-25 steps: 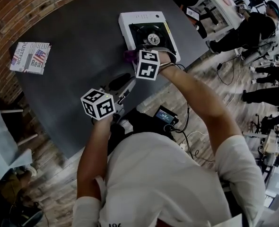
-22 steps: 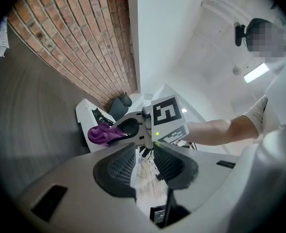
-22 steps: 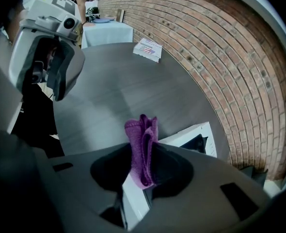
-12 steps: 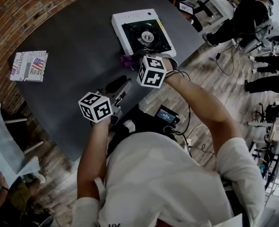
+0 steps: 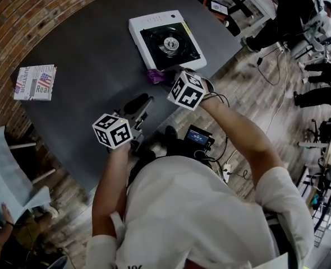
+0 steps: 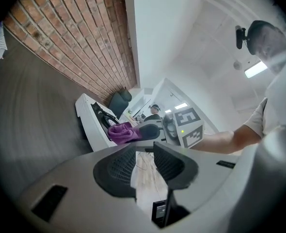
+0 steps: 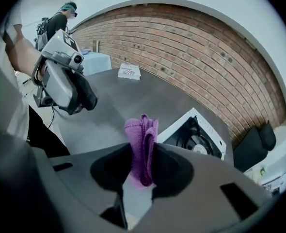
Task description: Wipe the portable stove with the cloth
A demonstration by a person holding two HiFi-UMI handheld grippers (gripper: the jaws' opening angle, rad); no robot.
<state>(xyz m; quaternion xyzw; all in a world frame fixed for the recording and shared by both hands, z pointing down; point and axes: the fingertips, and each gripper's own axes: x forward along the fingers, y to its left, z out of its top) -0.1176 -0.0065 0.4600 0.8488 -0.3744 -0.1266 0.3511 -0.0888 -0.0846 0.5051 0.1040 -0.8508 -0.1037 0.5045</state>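
The purple cloth [image 7: 142,144] is bunched into a narrow fold whose long axis runs along the right tongs [image 7: 143,165]. In the right gripper view it stands upright at the middle of the frame, its rumpled end poking past the tips toward the top. The right tongs are clenched on it, both pads pressing its sides. In the head view the cloth sits just above centre, right beside the lower left corner of the portable stove [image 5: 146,26]. No view settles whether it touches the stove or the counter [image 5: 87,55]. The stove lies flat in the upper middle of that frame and looks nearly square, its edges skewed to the frame. Its plain white strip is along the upper left side, and the black burner well, with its round burner head, faces up. It rests near the right-hand rim of the dark round counter. The left tongs [image 6: 144,160] are held in the lower middle of the head view, over the counter's near rim and well apart from the stove. They are aimed toward the stove, released, with only the wooden floor showing through the gap. A magazine [image 5: 35,83] lies flat at the far left of the counter, and a brick wall [image 7: 182,38] curves behind it.
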